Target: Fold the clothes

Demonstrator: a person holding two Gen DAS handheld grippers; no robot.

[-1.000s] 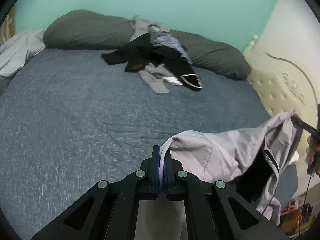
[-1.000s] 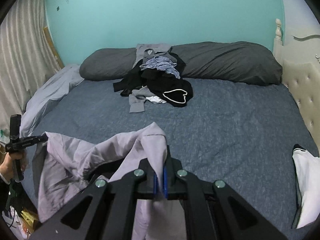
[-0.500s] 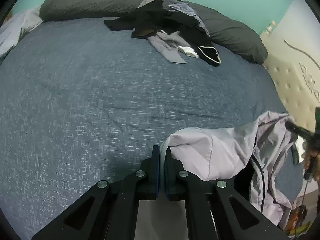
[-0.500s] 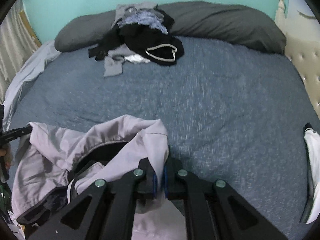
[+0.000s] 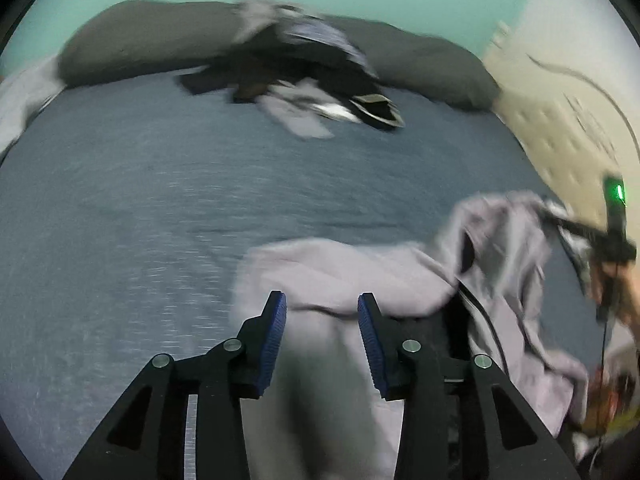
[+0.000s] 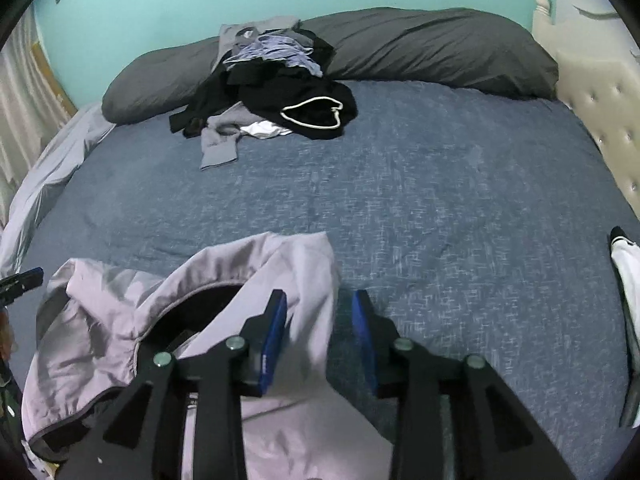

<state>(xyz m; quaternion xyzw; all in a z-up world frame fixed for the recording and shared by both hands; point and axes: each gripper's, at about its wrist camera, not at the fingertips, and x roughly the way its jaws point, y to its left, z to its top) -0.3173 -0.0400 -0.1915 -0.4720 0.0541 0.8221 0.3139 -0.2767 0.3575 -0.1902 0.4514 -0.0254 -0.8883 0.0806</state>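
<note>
left gripper is sitting wide open, blue-padded fingers spread and pointing forward, nothing pinched between them. right gripper is showing the same, jaws parted, blue pads well apart. in the left wrist view, a hand is gripping the right tool's handle at the far right edge, blurred.

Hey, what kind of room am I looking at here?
Most likely a bedroom: a bed with a blue cover, long grey pillows against a teal wall, a padded headboard, and a pile of clothes waiting to be folded.
</note>
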